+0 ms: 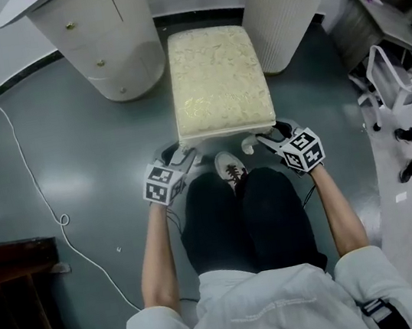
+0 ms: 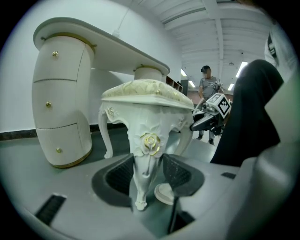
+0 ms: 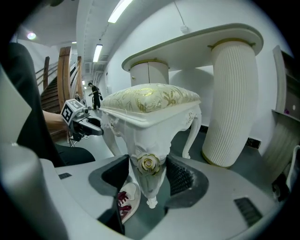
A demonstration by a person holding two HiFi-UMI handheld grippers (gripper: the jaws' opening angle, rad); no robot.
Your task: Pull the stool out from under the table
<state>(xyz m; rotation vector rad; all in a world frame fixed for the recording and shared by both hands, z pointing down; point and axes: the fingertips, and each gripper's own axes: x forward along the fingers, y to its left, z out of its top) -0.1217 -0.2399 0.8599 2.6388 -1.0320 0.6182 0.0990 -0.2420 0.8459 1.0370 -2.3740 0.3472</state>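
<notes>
Your left tongs [image 1: 184, 158] are clamped on the near left leg [image 2: 149, 140] of the cream-cushioned white carved stool [image 1: 218, 80]. Your right tongs [image 1: 268, 139] grip its near right leg [image 3: 150, 164], though the pad contact there is harder to judge. The stool stands on the grey floor [image 1: 73, 157], its far end between the two pedestals [image 1: 105, 44] of the white desk [image 3: 187, 47].

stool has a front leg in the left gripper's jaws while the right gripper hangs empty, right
No. The right gripper is not empty: the right gripper view shows the other front leg of the stool between its jaws. The left gripper does have a front leg.
</notes>
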